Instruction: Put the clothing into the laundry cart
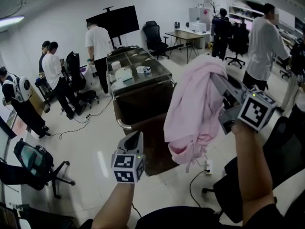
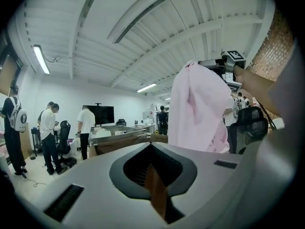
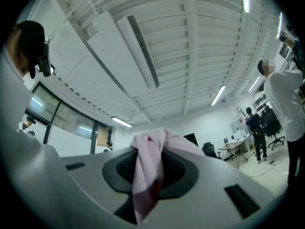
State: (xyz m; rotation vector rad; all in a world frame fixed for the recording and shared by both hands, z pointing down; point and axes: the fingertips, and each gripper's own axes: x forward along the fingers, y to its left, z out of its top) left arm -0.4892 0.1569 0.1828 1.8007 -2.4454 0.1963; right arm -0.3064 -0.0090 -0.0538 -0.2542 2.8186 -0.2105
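**Pink garment pinched aloft beside the cart**

Pink soft cloth garment point(image 3: 147, 175) sits bunched between the fingers of the right gripper point(image 1: 217, 80), which are clamped narrow on a fold near its top. Below them it hangs in the air in loose, crumpled folds, by the right side of the brown, metal-rimmed laundry cart point(image 1: 138, 109). Lower down, the left gripper point(image 1: 136, 137) hovers with its jaws together and empty.

Pink garment point(image 1: 195, 106) aloft, near brown laundry cart point(image 1: 142, 106)
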